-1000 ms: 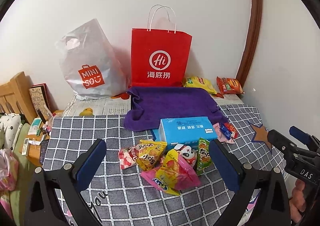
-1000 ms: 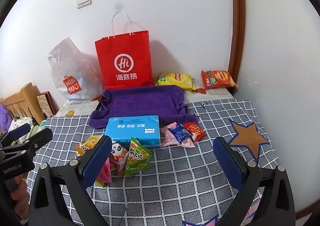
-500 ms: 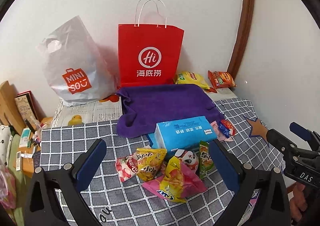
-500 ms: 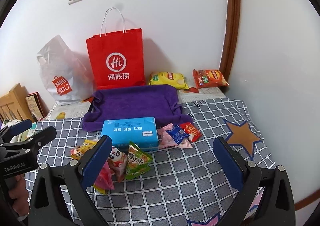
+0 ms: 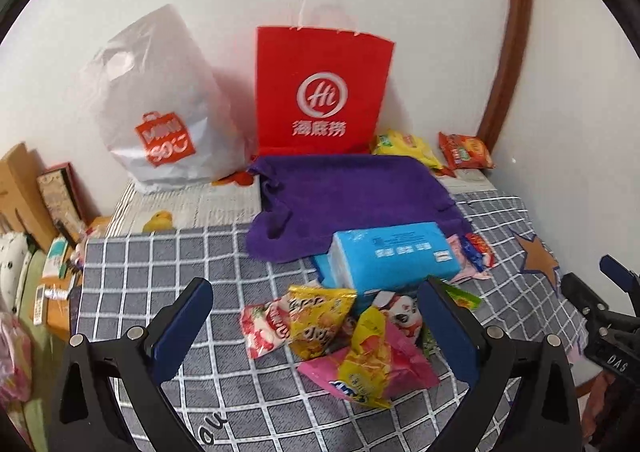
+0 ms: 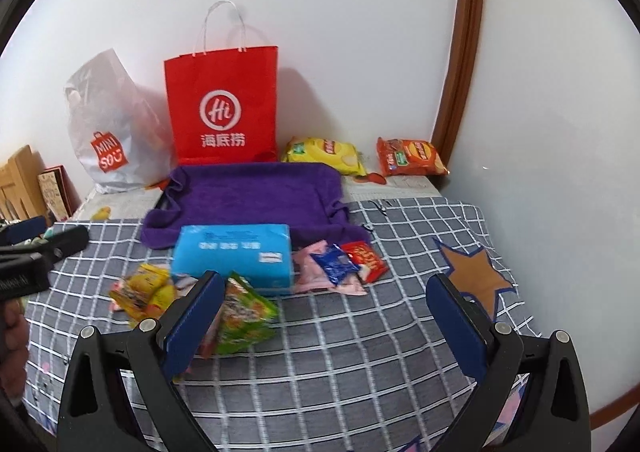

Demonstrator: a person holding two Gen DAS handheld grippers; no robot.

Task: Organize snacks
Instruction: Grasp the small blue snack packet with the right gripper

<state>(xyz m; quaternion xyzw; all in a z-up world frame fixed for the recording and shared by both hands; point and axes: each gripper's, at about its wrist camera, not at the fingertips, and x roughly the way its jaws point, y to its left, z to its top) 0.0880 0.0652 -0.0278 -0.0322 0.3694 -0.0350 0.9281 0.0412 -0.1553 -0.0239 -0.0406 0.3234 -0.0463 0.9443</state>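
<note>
Left wrist view: we see the left tongs (image 5: 316, 326) spread wide, holding nothing, hovering over the snack pile (image 5: 340, 336) on the grey checked cloth (image 5: 160, 268). Yellow, red-white and pink packets lie overlapping, just in front of the blue tissue pack (image 5: 394, 258). Right wrist view: right tongs (image 6: 326, 314) also wide and empty, green packet (image 6: 246, 318) beside their left finger, small blue and red packets (image 6: 348, 262) right of the tissue pack. Purple towel (image 6: 256, 193) sits behind, then red paper bag (image 6: 222, 107) and white plastic bag (image 6: 110, 131) against the wall; two chip bags (image 6: 368, 155) near the corner.
</note>
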